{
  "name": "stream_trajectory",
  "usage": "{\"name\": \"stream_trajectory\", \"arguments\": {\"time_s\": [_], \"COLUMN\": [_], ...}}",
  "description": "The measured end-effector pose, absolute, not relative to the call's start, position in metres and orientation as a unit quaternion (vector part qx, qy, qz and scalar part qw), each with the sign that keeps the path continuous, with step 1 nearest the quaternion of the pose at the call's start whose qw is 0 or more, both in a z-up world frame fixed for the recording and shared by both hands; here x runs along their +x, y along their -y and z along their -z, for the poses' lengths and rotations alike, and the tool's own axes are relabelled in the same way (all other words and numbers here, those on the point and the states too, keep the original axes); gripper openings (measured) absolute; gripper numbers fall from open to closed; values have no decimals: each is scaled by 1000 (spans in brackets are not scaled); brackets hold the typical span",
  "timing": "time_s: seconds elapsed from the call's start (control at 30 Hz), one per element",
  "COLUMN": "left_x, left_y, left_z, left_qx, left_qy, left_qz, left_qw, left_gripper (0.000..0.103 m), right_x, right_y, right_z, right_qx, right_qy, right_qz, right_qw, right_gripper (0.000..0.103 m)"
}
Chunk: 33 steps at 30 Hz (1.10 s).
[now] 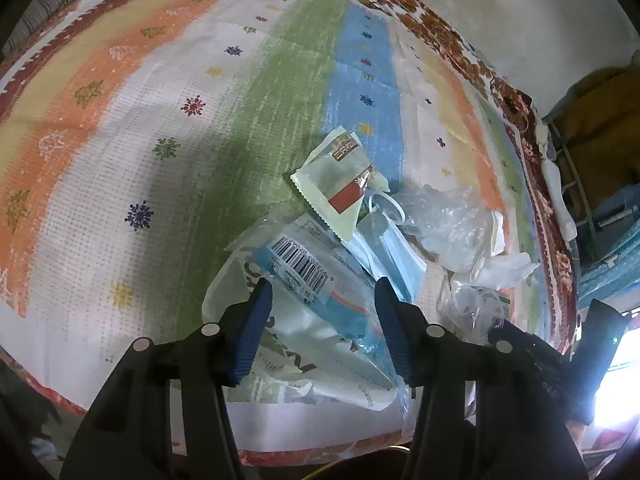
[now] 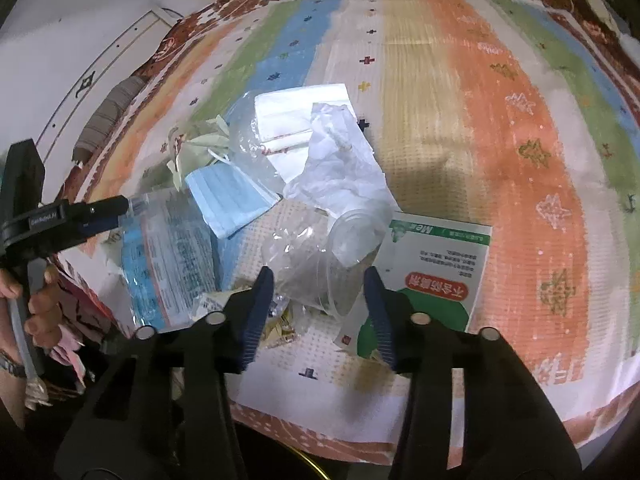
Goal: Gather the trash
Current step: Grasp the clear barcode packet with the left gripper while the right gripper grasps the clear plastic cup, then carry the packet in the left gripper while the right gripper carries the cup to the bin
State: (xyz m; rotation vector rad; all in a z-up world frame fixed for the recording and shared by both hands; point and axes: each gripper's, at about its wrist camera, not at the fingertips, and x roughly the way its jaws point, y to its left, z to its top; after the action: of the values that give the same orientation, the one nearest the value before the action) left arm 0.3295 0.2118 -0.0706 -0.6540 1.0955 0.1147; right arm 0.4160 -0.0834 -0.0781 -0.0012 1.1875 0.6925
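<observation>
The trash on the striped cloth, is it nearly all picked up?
Not yet. Nothing looks collected. The left tool straddles the blue-and-white barcoded plastic wrapper; the right tool straddles the crumpled clear plastic bag. The blue pleated face mask and green-and-white leaflet remain.

Left tongs (image 1: 322,300) astride barcoded plastic packet (image 1: 304,276), blue face mask (image 1: 394,246), striped cloth (image 1: 160,120)

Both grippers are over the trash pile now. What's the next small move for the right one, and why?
Probably finish closing the right gripper on the crumpled clear plastic wrap. The wrap already lies between the blue fingers, whose pads do not yet look pressed on it, so no repositioning seems needed before lifting it off the striped cloth.
</observation>
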Motion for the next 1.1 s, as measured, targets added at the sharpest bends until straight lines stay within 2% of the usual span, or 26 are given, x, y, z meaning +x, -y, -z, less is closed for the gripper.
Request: {"name": "stream_trajectory", "arguments": {"time_s": [0.03, 0.1, 0.17, 0.2, 0.3, 0.43, 0.5, 1.1], "left_x": [331, 332, 333, 334, 337, 338, 338, 304], "left_y": [-213, -215, -218, -217, -215, -211, -209, -176], "left_z": [72, 77, 81, 83, 85, 81, 73, -15], "left_qx": [-306, -318, -331, -330, -320, -308, -309, -260], "left_qy": [-513, -516, -518, -520, -524, -522, -512, -437], "left_qz": [-54, -50, -47, -48, -44, -44, -38, -27], "left_qw": [800, 793, 788, 786, 788, 794, 800, 861], "left_gripper": [47, 42, 35, 29, 15, 3, 1, 0], "right_x": [417, 418, 419, 418, 417, 412, 411, 377], "right_y": [82, 79, 76, 74, 70, 63, 63, 60], "right_z": [79, 81, 82, 82, 80, 73, 69, 24], "right_qx": [1, 7, 13, 16, 18, 5, 5, -51], "right_qy": [-550, -551, -552, -553, -550, -540, -535, -480], "right_qz": [-321, -325, -330, -336, -342, -348, -351, -354], "right_qw": [771, 769, 766, 763, 762, 766, 769, 801], "right_gripper": [35, 24, 19, 15, 11, 8, 4, 4]}}
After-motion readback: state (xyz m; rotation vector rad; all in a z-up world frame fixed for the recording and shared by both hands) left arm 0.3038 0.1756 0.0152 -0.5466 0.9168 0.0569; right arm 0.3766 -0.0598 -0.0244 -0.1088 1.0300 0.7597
